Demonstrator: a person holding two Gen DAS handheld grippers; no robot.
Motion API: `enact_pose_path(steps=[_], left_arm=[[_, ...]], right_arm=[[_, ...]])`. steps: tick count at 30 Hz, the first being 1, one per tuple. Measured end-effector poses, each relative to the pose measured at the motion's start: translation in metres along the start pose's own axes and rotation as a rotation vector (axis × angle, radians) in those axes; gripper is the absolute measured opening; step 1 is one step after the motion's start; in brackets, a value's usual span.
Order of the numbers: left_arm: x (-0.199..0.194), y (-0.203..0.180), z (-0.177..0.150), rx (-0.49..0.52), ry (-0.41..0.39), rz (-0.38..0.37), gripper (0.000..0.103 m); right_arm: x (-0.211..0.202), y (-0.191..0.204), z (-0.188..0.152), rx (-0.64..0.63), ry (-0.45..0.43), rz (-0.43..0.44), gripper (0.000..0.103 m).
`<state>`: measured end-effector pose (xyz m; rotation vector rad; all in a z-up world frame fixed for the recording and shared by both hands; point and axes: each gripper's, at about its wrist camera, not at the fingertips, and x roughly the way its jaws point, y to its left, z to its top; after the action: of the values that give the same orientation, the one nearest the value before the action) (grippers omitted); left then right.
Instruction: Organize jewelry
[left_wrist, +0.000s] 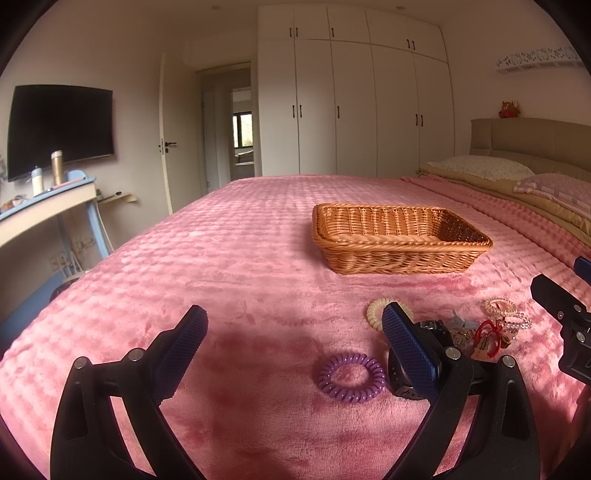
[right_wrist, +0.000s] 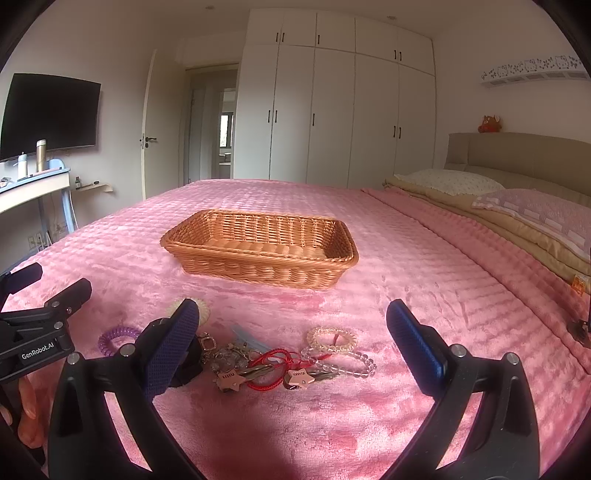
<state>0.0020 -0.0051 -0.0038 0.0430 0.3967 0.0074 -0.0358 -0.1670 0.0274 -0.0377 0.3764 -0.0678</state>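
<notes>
An empty wicker basket (left_wrist: 399, 258) (right_wrist: 258, 269) sits mid-bed on the pink blanket. In front of it lies a pile of jewelry: a purple coil hair tie (left_wrist: 351, 376) (right_wrist: 114, 338), a cream coil tie (left_wrist: 375, 314), red cord with star charms (right_wrist: 273, 365), a clear bead bracelet (right_wrist: 343, 363), a pale coil bracelet (right_wrist: 332, 338) and a black watch (left_wrist: 402, 386) partly hidden by a finger. My left gripper (left_wrist: 295, 325) is open, above the purple tie. My right gripper (right_wrist: 291, 308) is open too, over the red cord and bracelets, and holds nothing.
The pink blanket (right_wrist: 406, 258) covers the whole bed. Pillows (right_wrist: 461, 184) and a folded tan quilt lie at the right by the headboard. A desk with bottles (left_wrist: 55, 170) and a wall screen stand left of the bed. A hand (right_wrist: 26, 406) holds the left gripper.
</notes>
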Motion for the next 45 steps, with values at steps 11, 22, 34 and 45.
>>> enact_pose_path(steps=[11, 22, 34, 45], left_arm=[[-0.001, -0.001, 0.000, 0.001, -0.001, 0.000, 0.093], [-0.001, -0.001, 0.000, 0.002, -0.001, 0.000, 0.093], [-0.001, -0.001, 0.000, -0.001, 0.001, -0.003, 0.093], [0.003, -0.007, -0.006, 0.020, 0.008, -0.025, 0.093]], right_arm=[[0.001, -0.001, 0.000, -0.001, 0.000, 0.003, 0.097], [0.001, -0.001, 0.001, -0.003, 0.001, 0.003, 0.097], [0.002, 0.003, 0.001, -0.015, 0.007, 0.009, 0.097], [0.016, -0.013, -0.009, 0.059, 0.039, 0.015, 0.097]])
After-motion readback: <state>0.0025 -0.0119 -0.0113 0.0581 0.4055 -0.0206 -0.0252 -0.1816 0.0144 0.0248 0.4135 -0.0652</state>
